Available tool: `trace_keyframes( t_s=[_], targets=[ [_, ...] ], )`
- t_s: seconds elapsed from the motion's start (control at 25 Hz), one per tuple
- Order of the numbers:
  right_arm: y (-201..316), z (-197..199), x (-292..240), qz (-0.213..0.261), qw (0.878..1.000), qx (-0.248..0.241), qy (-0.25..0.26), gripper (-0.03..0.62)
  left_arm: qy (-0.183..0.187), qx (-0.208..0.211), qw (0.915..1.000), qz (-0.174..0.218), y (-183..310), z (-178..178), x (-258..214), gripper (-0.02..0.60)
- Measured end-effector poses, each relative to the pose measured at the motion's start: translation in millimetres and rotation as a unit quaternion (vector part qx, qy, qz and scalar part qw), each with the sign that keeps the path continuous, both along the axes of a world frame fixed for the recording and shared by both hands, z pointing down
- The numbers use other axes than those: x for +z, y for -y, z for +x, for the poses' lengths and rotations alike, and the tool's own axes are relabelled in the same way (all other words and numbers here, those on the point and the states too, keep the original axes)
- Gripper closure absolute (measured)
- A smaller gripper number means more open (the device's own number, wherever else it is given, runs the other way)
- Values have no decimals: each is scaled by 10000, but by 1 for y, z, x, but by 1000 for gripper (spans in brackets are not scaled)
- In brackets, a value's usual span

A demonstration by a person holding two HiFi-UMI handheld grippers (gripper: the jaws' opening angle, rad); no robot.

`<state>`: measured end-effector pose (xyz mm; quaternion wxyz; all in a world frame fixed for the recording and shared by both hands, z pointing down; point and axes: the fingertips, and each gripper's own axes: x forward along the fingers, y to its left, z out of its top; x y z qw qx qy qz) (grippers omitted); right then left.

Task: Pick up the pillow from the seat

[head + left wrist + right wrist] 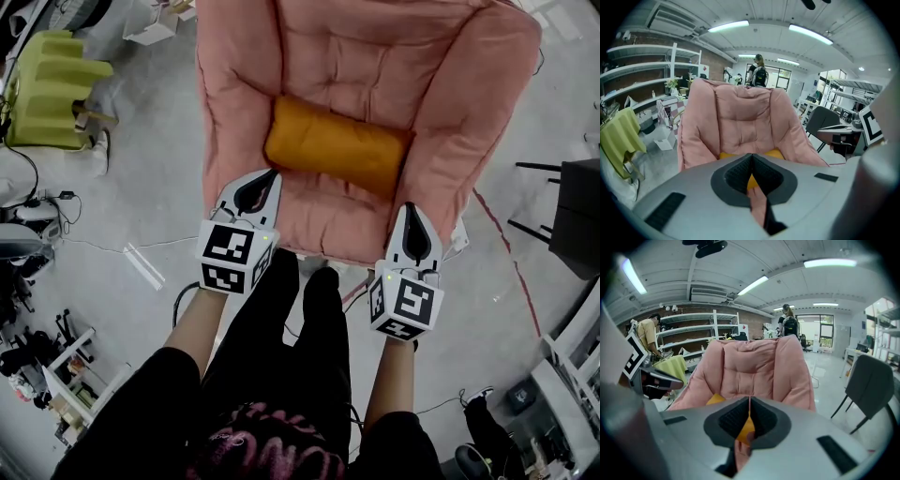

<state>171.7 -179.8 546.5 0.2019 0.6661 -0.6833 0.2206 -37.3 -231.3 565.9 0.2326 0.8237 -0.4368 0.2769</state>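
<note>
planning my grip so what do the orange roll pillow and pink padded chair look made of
Orange roll-shaped pillow: seemingly soft matte fabric over stuffing; it looks plump with soft rounded edges. Pink padded chair: quilted matte cloth, probably plush; stitched seams and puffy panels show.

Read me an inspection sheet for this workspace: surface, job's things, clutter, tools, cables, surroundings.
Surface: pink padded armchair on a grey floor.
Job's things: orange pillow lies across the seat, not held.
Clutter: yellow-green cloth and white box on the floor at left.
Tools: left tool and right tool are both shut, with nothing between the jaws, near the seat's front edge.
Cables: black cable on the floor at left.
Surroundings: black chair at right; wall shelves; a person standing beyond the armchair.
</note>
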Motion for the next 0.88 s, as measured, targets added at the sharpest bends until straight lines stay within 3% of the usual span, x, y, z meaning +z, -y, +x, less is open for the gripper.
trace_keyframes(
  t_s=[0.6,0.88],
  targets=[
    [4,-2,73,-276,9994,-212,-70,572,152,41,9993,-348,-5,8,75,572],
    [-6,-10,113,-468,9981,-352,-168,572,148,-221,9981,-554,-8,-4,111,572]
  ],
)
